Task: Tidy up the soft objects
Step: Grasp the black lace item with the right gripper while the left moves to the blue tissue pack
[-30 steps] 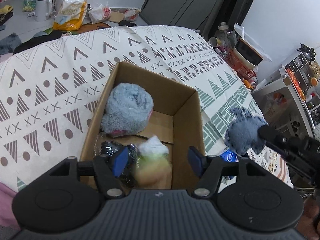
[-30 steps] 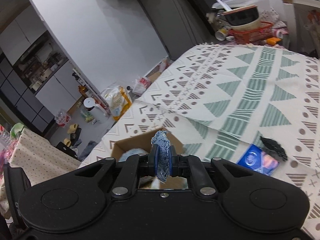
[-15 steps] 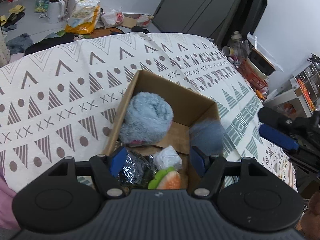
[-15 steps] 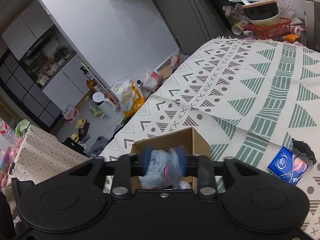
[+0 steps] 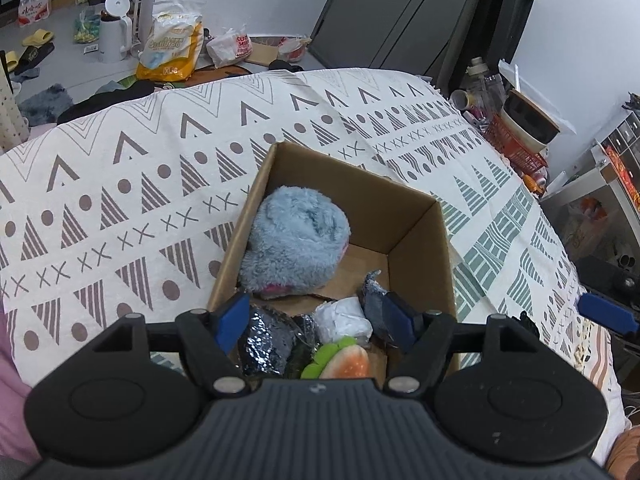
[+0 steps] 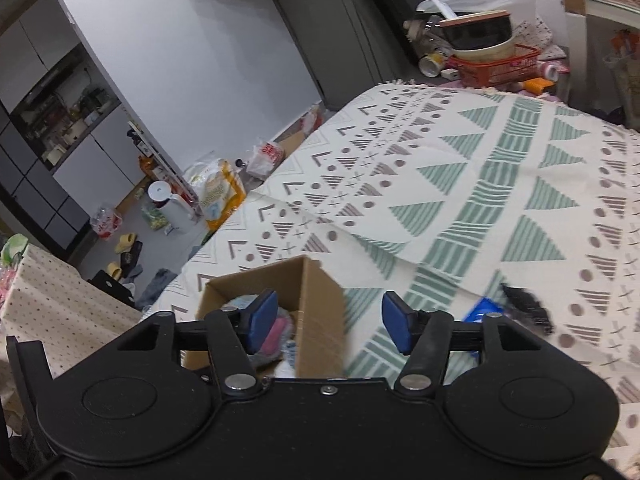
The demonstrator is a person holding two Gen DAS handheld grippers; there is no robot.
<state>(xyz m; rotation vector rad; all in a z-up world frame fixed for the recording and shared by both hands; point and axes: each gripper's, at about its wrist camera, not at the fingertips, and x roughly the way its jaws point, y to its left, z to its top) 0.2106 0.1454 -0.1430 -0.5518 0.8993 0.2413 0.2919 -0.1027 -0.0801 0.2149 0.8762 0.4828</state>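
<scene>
An open cardboard box (image 5: 416,224) sits on the patterned bedspread. Inside lie a fluffy light-blue plush (image 5: 296,244), a dark sparkly item (image 5: 266,340), a white wad (image 5: 344,320), a green and orange plush (image 5: 340,364) and a small blue-grey cloth (image 5: 374,298) by the right wall. My left gripper (image 5: 314,320) hovers open over the box's near end, holding nothing. In the right wrist view, my right gripper (image 6: 329,320) is open and empty, above and to the right of the box (image 6: 320,312). One of its blue pads (image 5: 606,316) shows at the right edge of the left wrist view.
A blue packet (image 6: 478,312) and a black object (image 6: 524,306) lie on the bedspread (image 6: 480,200) right of the box. A red basket with bowls (image 6: 492,64) stands beyond the bed's far corner. Bags, a white kettle (image 5: 114,28) and slippers litter the floor.
My right gripper opened and let the blue-grey cloth fall into the box, then drew back to the right. The left gripper stayed open over the box.
</scene>
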